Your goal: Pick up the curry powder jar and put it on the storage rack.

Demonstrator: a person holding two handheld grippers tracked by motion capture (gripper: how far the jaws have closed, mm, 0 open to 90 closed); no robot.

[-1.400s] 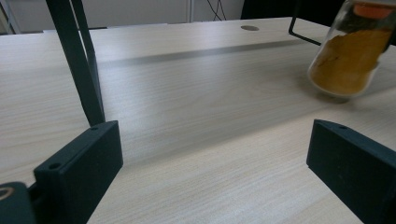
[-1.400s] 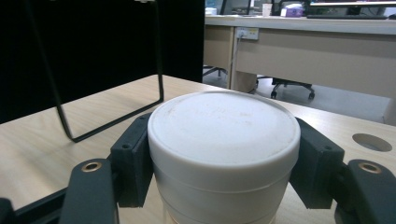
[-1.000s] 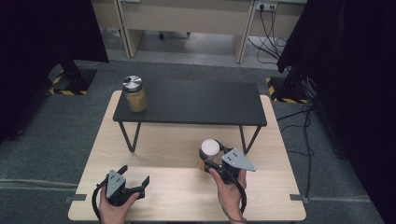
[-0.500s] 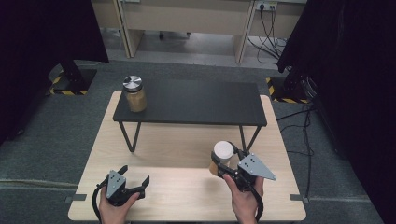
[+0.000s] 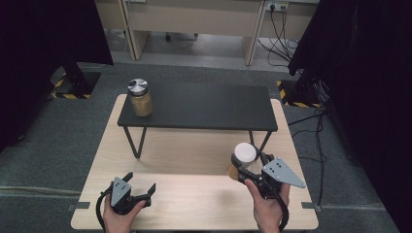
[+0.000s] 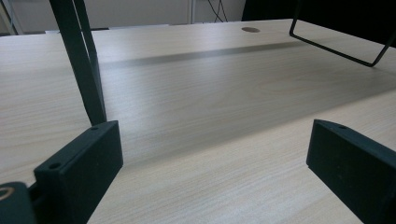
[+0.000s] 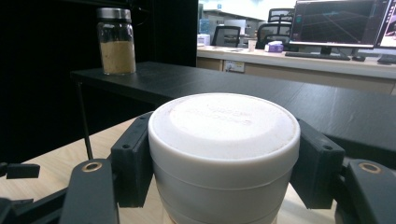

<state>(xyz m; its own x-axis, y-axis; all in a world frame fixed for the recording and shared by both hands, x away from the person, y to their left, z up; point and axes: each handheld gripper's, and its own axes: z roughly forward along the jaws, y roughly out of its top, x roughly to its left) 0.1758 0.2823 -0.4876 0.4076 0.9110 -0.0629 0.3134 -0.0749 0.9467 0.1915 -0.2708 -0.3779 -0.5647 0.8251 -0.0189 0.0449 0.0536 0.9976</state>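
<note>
My right gripper [image 5: 247, 164] is shut on a white-lidded jar [image 5: 244, 154], holding it off the wooden table [image 5: 194, 150] at the right, in front of the black shelf [image 5: 199, 107]. In the right gripper view the jar's white lid [image 7: 224, 128] sits between the two black jaws, level with the shelf top [image 7: 280, 100]. A second jar with a metal lid [image 5: 140, 97] [image 7: 116, 40], part full of tan powder, stands on the shelf's left end. My left gripper [image 5: 141, 184] rests open at the table's front left, jaws wide over bare wood [image 6: 215, 140].
The shelf stands on thin black legs [image 6: 81, 60] over the table's rear half. Dark curtains [image 5: 43, 53] flank both sides. Cables [image 5: 316, 131] lie on the floor at the right. A desk with monitors [image 7: 341, 23] is behind the shelf in the right gripper view.
My right hand has lifted the white-lidded jar and carried it to the right. The left hand has stayed in place.
</note>
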